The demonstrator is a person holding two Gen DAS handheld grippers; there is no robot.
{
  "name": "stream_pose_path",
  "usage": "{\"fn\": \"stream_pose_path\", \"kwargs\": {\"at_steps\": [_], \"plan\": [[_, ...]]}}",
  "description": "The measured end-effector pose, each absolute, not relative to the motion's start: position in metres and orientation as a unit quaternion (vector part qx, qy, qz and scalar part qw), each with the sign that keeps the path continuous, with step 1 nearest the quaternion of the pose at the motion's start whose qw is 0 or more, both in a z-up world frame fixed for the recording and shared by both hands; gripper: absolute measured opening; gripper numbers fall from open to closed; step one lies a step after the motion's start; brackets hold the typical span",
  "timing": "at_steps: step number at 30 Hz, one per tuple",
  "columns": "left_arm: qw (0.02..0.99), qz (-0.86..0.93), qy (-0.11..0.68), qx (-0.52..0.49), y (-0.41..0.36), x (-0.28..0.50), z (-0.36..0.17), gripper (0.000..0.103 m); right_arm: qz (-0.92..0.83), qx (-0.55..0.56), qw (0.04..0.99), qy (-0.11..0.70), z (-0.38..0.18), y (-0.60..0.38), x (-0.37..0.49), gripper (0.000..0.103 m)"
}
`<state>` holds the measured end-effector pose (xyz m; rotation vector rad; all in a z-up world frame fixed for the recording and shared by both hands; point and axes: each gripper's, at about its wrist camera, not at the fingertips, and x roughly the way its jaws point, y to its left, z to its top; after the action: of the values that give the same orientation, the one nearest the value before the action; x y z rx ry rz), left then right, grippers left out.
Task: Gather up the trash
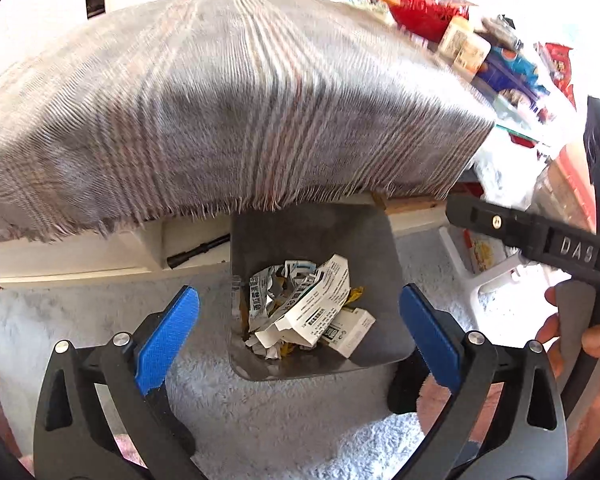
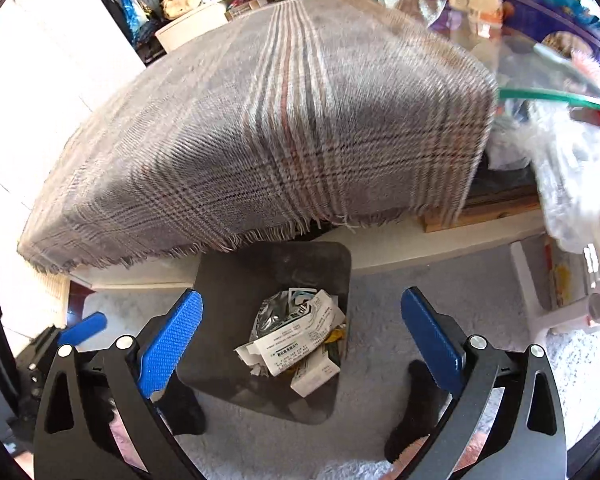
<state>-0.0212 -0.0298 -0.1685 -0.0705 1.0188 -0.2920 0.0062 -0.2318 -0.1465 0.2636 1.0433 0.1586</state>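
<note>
1. While I hover low, the left gripper and right gripper both show jaws spread wide, gripping nothing.
2. At lower centre, the bin holds the crumpled trash; the plaid cloth fringe overhangs the bin's far rim.

Plaid cloth over table; fluffy rug below.

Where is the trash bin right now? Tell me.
The trash bin stands on the pale rug just below the fringed edge of the plaid cloth. In both wrist views it sits centre frame, between the open tongs, holding crumpled paper.
</note>
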Motion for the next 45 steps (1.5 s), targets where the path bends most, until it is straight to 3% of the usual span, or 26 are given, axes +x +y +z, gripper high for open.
{"fn": "stream_pose_path", "kwargs": {"at_steps": [8,16,25,45], "plan": [[0.91,-0.096,0.404,-0.003,-0.006,-0.041,-0.078,0.095,0.073,0.075,0.92,0.378,-0.044,-0.227,-0.026,0.1],[0.956,-0.052,0.29,0.002,0.026,-0.056,-0.018,0.095,0.034,0.01,0.96,0.279,-0.012,-0.223,-0.043,0.1],[0.975,-0.046,0.215,0.014,0.023,-0.064,-0.026,0.095,0.013,0.015,0.962,0.271,-0.027,-0.228,-0.048,0.1],[0.968,-0.038,0.25,-0.001,0.024,-0.064,-0.054,0.095,0.03,0.004,0.969,0.245,-0.029,-0.22,-0.06,0.1]]}}
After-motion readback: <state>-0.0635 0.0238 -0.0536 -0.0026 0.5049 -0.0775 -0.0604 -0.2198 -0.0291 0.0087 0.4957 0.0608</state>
